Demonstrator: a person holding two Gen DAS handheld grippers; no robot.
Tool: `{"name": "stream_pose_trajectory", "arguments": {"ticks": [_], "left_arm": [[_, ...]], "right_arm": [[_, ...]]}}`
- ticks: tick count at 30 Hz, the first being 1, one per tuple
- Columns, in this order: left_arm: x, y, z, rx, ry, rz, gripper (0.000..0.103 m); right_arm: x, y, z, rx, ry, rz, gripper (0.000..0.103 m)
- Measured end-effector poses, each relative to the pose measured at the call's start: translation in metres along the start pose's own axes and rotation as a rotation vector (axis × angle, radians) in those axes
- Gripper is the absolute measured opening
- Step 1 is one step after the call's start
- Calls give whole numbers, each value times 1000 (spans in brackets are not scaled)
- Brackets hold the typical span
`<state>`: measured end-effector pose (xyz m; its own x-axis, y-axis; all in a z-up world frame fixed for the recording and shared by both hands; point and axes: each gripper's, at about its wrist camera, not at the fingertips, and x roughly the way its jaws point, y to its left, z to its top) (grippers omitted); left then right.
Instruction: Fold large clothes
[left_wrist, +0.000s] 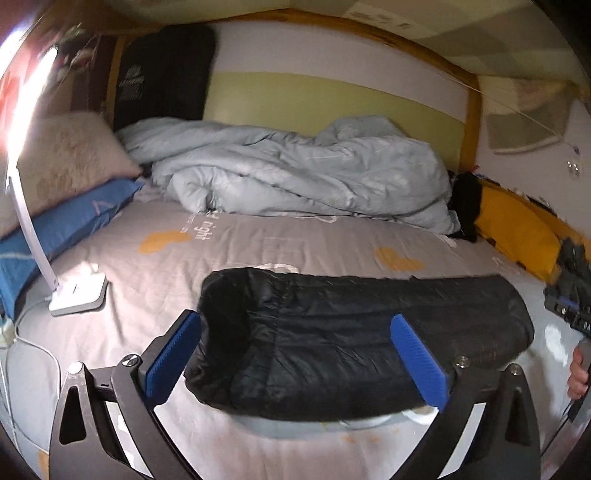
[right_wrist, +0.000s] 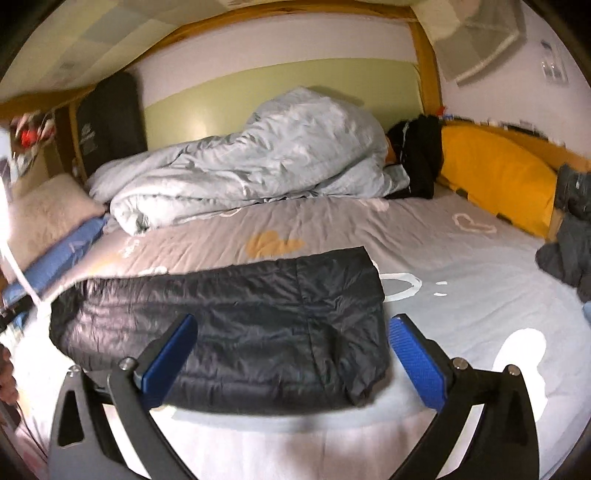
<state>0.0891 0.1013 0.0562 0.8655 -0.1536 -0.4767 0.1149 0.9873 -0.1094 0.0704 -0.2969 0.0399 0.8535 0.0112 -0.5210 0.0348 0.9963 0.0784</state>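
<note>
A black quilted puffer jacket (left_wrist: 354, 339) lies folded into a long, low bundle on a bed with a grey printed sheet (left_wrist: 258, 240). In the left wrist view it fills the lower middle of the frame; in the right wrist view it sits lower left to centre.

Both pairs of tongs are released, their blue pads spread wide. The left tongs (left_wrist: 295, 362) frame the bundle's left half without pressing on it, and the right tongs (right_wrist: 291, 362) frame its right half in the same way. Nothing is gripped.

The bundle's long axis runs left to right across both frames, roughly parallel to the near edge of the bed. Its left end looks rounded and puffy. Its right end, in the right wrist view, finishes in a straighter edge with a loose corner drooping toward the lower right.

The step in hand appears to be letting go of a finished fold. To do it well, the tongs should lift clear without snagging the slippery shell, since puffy filling tends to spring open. That loose right corner may need tucking.

A crumpled pale blue duvet (left_wrist: 295, 170) lies across the upper centre, well apart from the jacket.
</note>
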Motion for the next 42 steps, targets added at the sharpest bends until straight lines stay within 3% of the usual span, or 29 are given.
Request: {"name": "stream_pose_trajectory", "arguments": {"ticks": [6, 15, 18, 20, 23, 25, 30, 33, 36, 42], "left_arm": [[11, -20, -14, 88, 29, 28, 103], [22, -13, -16, 50, 49, 28, 103], [25, -12, -16, 34, 53, 14, 103], [27, -11, -17, 30, 52, 16, 103], [31, -11, -19, 23, 62, 8, 103], [35, -9, -20, 18, 69, 9, 102], [45, -7, -24, 7, 93, 24, 102], [51, -6, -26, 8, 107, 29, 102], [57, -6, -28, 14, 121, 42, 102], [64, -5, -31, -4, 145, 42, 102]], "right_arm": [[1, 15, -12, -46, 19, 12, 103], [15, 46, -22, -100, 133, 149, 101], [22, 64, -19, -110, 185, 201, 71], [31, 77, -15, -114, 232, 202, 40], [48, 96, -14, -98, 298, 228, 14], [61, 108, -16, -71, 341, 239, 8], [101, 132, -28, -30, 440, 248, 7], [137, 139, -50, -27, 529, 205, 4], [162, 133, -68, 15, 546, 201, 0], [158, 140, -45, 20, 603, 192, 2]]}}
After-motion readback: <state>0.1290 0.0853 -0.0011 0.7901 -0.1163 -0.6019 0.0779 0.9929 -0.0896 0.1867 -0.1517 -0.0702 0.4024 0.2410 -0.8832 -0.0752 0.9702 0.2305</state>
